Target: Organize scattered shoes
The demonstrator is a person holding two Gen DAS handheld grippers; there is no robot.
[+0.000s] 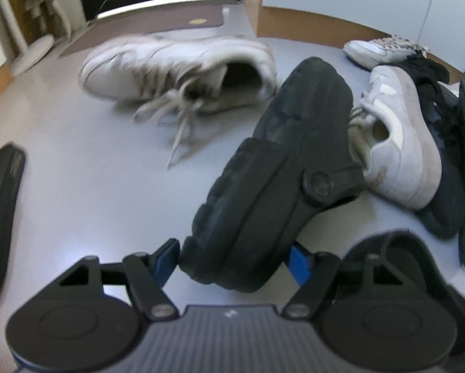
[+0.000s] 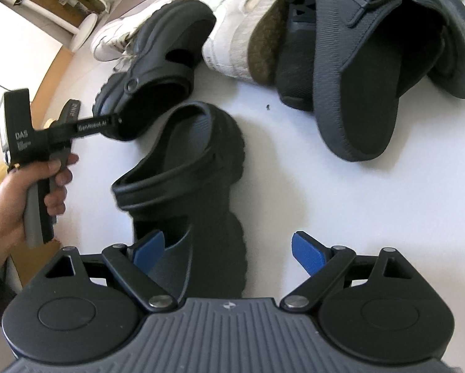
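Partly blurred, the left gripper (image 1: 232, 259) clamps the heel of a black clog (image 1: 273, 168), whose sole hides its pads' contact faces. Right gripper (image 2: 229, 248) stands agape over a second clog (image 2: 195, 186), its left fingertip (image 2: 148, 247) inside the heel opening, unclenched.

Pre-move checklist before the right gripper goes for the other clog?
1. Left gripper shut on the held clog: ok, fingers sit against both sides of its heel end.
2. Held clog clear of the table: cannot tell.
3. Right gripper open: ok, wide.
4. Second clog centred between the right fingers: not ok, it lies toward the left finger, which overlaps its heel opening.
5. Second clog apart from the black sandal: ok, bare table between.
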